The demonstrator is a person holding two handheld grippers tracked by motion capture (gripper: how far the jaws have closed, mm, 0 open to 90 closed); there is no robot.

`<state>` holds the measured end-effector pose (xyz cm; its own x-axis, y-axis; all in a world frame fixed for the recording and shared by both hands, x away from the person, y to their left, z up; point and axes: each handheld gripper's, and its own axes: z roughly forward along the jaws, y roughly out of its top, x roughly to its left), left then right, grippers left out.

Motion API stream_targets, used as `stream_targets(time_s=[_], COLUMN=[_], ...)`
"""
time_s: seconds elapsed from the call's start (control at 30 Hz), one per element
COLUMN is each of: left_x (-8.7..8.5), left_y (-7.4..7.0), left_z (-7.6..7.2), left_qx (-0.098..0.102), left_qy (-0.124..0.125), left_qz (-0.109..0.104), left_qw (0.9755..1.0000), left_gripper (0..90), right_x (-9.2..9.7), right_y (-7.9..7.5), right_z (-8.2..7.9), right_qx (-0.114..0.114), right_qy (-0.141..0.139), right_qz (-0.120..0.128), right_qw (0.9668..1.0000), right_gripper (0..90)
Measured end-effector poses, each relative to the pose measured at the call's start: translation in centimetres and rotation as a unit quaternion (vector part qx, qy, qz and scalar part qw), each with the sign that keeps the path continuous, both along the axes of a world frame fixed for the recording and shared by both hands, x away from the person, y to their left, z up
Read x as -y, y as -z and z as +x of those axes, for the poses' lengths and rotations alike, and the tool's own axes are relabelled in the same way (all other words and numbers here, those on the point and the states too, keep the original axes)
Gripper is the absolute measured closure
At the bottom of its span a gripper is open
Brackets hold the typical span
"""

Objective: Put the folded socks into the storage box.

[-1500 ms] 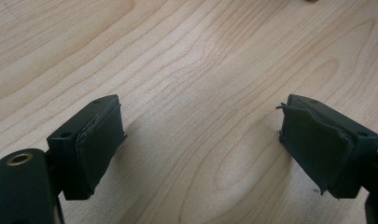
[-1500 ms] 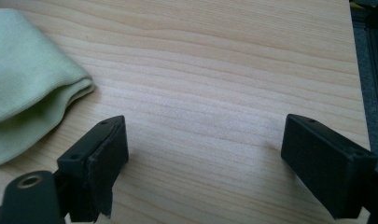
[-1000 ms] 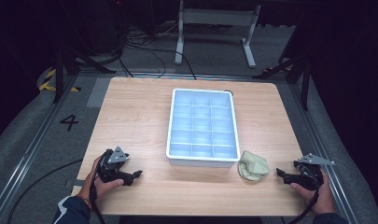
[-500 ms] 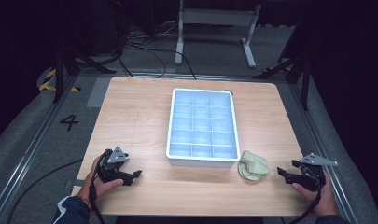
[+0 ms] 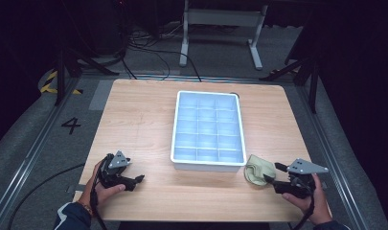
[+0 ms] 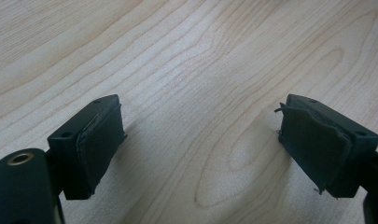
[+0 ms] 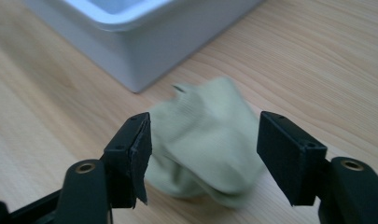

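right gripper (image 5: 269,173) is at the near right of the table (image 5: 143,120), pointed left at the pale green cloth (image 5: 255,168), and its jaws have just been closing, now standing about half open. in the right gripper view the cloth (image 7: 210,140) sits between the two black pads (image 7: 284,154), a crumpled little heap, but neither pad looks pressed into it yet, so nothing is held. the cloth lies on the wood just beside the near right corner of the white divided tray (image 5: 207,165), close to its wall, maybe touching, hard to say. to do this grab well, i'd say keep the jaws low, straddle the thickest fold of the heap, and squeeze only once both pads have fabric on them, steering clear of the tray wall so the far pad doesn't snag it. over at the near left, the left gripper (image 5: 138,180) rests on the table in the person's hand, jaws wide apart over bare wood, empty. farther out, the tray's compartments look empty.
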<state>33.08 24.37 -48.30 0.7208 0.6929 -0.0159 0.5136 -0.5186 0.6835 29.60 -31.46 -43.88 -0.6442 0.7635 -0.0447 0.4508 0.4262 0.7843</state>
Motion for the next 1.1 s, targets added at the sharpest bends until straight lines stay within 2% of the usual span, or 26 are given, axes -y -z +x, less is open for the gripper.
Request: stream_targets(time_s=[0.07,0.1,0.2,0.23,0.43,0.47,0.5,0.6,0.67,0.77,0.93,1.1], left_x=[0.0,0.0,-0.1,0.0,-0.2,-0.2,-0.2,-0.2,-0.2,-0.3,-0.5,-0.4], left_y=[0.0,0.0,0.0,0.0,0.0,0.0,0.0,0.0,0.0,0.0,0.0,0.0], left_z=[0.0,0.0,0.0,0.0,-0.1,-0.1,-0.1,-0.1,-0.1,-0.1,-0.2,-0.3], left_qx=[0.000,0.000,0.004,0.000,0.000,0.000,0.000,0.000,0.001,0.005,0.003,0.000], left_qy=[0.000,0.000,0.002,-0.002,-0.001,-0.001,-0.001,-0.001,-0.003,0.001,0.000,-0.001], left_qz=[-0.001,0.000,0.004,-0.002,-0.001,-0.002,-0.001,-0.001,0.000,0.004,0.003,0.001], left_qw=[1.0000,1.0000,1.0000,1.0000,1.0000,1.0000,1.0000,1.0000,1.0000,1.0000,1.0000,1.0000], left_gripper=[13.9,13.9,13.9,13.9,13.9,13.9,13.9,13.9,13.9,14.0,13.9,13.9], right_x=[-1.4,-2.2,-3.5,-3.8,-4.3,-4.4,-4.3,-4.2,-4.0,-4.0,-3.5,-3.3], right_y=[0.0,0.1,0.5,0.7,1.9,2.2,2.3,2.7,2.8,3.4,3.6,3.7], right_z=[-0.1,-0.1,0.1,0.4,1.2,1.4,1.5,1.7,1.9,2.1,2.5,2.9], right_qx=[0.003,0.007,0.005,0.003,-0.012,-0.012,-0.018,-0.014,-0.019,-0.027,-0.044,-0.051], right_qy=[-0.023,-0.034,-0.053,-0.054,-0.045,-0.045,-0.044,-0.038,-0.039,-0.043,-0.049,-0.061], right_qz=[-0.004,-0.015,-0.029,-0.038,-0.056,-0.069,-0.067,-0.078,-0.078,-0.092,-0.069,-0.058], right_qw=[0.9997,0.9993,0.9982,0.9978,0.9974,0.9965,0.9966,0.9961,0.9960,0.9945,0.9954,0.9951], right_gripper=[36.8,35.9,34.0,31.9,26.6,26.2,26.1,26.1,27.1,27.1,28.1,30.0])
